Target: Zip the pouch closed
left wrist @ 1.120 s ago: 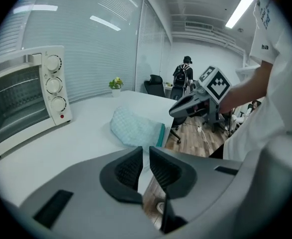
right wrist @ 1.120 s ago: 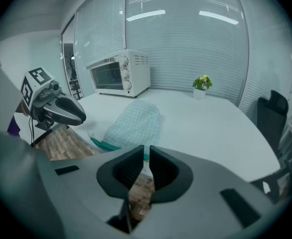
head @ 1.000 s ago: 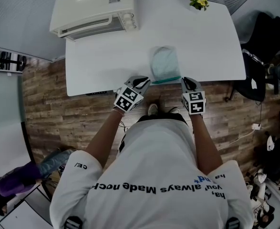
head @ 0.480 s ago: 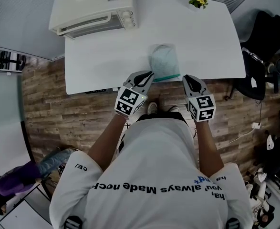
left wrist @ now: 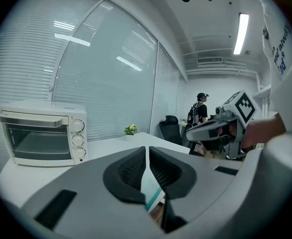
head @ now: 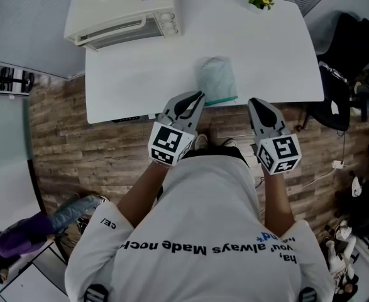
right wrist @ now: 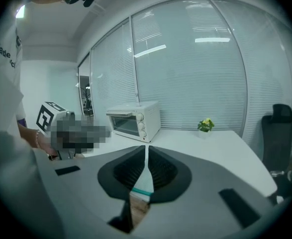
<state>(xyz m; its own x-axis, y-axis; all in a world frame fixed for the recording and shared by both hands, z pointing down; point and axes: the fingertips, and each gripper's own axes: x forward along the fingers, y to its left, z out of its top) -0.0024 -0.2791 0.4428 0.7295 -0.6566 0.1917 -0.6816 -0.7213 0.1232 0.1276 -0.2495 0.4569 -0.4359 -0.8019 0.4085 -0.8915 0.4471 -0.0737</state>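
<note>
Pouch (head: 217,80) lies flat at the near edge of the surface (head: 140,74), teal zip end outermost. Left gripper (head: 198,97) and right gripper (head: 255,102) are just off that edge. Left jaws are pressed nearly together, right jaws closing, nothing between either. Risk: narrow jaws shove the unanchored pouch rather than pinch it.

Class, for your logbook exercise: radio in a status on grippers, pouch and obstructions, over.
Left gripper shut, empty. Right gripper closing, empty. Pouch flat at table's near edge, ungripped. Toaster oven far back, no obstruction.
</note>
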